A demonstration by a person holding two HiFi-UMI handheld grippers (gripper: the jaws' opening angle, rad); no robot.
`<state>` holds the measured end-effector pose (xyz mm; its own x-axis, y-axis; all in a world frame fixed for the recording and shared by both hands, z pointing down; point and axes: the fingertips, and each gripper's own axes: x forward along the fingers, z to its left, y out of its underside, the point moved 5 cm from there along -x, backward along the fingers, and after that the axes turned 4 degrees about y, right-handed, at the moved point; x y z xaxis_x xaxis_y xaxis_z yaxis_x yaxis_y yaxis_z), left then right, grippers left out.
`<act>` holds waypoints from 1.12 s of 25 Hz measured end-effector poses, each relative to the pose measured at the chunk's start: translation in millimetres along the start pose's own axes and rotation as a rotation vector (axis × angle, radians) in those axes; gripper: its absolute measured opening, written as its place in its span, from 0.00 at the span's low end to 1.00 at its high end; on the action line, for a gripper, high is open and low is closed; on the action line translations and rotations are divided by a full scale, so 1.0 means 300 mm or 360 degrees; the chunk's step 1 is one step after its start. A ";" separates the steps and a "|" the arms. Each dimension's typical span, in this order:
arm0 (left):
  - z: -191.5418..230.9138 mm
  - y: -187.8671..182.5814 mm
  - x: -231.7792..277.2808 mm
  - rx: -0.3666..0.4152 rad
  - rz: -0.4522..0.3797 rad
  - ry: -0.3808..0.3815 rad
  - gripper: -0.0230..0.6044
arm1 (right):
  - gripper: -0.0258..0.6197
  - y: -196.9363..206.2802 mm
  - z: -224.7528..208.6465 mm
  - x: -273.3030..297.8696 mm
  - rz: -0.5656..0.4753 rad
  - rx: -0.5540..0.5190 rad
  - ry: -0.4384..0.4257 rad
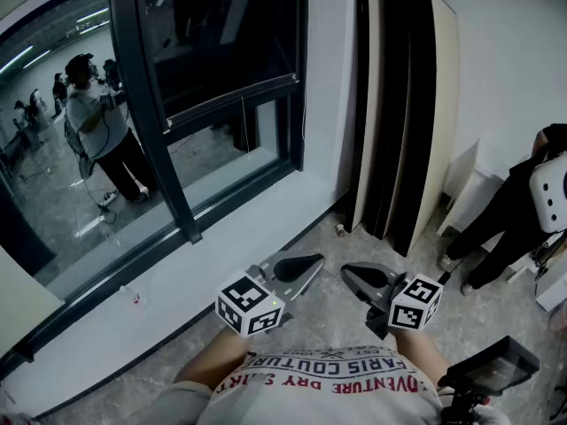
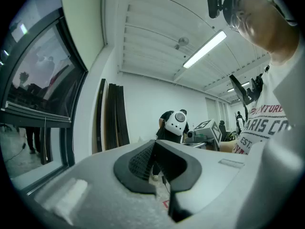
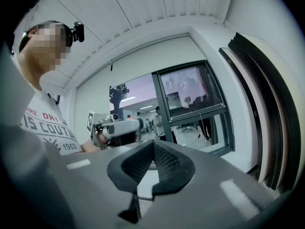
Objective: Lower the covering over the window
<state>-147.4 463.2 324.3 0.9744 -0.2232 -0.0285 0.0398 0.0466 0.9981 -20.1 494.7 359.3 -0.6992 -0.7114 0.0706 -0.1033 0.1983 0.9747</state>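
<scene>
The window [image 1: 221,87] has dark frames and a white sill [image 1: 257,228], and it fills the left of the head view. A thin cord [image 1: 242,118] hangs in front of its glass. No covering shows over the glass in any view. My left gripper [image 1: 319,261] and right gripper [image 1: 345,274] hover level above the floor, tips facing each other and close together. Both are shut with nothing between the jaws. In the left gripper view the jaws [image 2: 153,146] meet, with the window [image 2: 38,89] at the left. The right gripper view shows its jaws [image 3: 153,146] closed before the window [image 3: 190,104].
Dark panels [image 1: 399,104] lean in the corner right of the window. A person with a white backpack [image 1: 549,193] crouches at the right. A small object [image 1: 339,229] lies on the floor by the panels. A black device [image 1: 492,370] sits at the lower right.
</scene>
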 end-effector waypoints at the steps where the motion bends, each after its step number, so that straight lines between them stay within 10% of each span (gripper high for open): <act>1: 0.002 0.002 -0.002 -0.0002 0.0011 0.0005 0.04 | 0.05 -0.002 -0.001 0.005 -0.0005 0.0007 0.0000; 28: 0.068 0.026 -0.025 -0.0055 0.0012 0.0012 0.04 | 0.05 0.019 -0.046 0.032 -0.0024 0.0141 0.0056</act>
<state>-158.8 445.3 333.5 0.9762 -0.2156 -0.0215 0.0400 0.0819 0.9958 -17.7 479.8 368.5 -0.6720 -0.7377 0.0652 -0.1765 0.2451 0.9533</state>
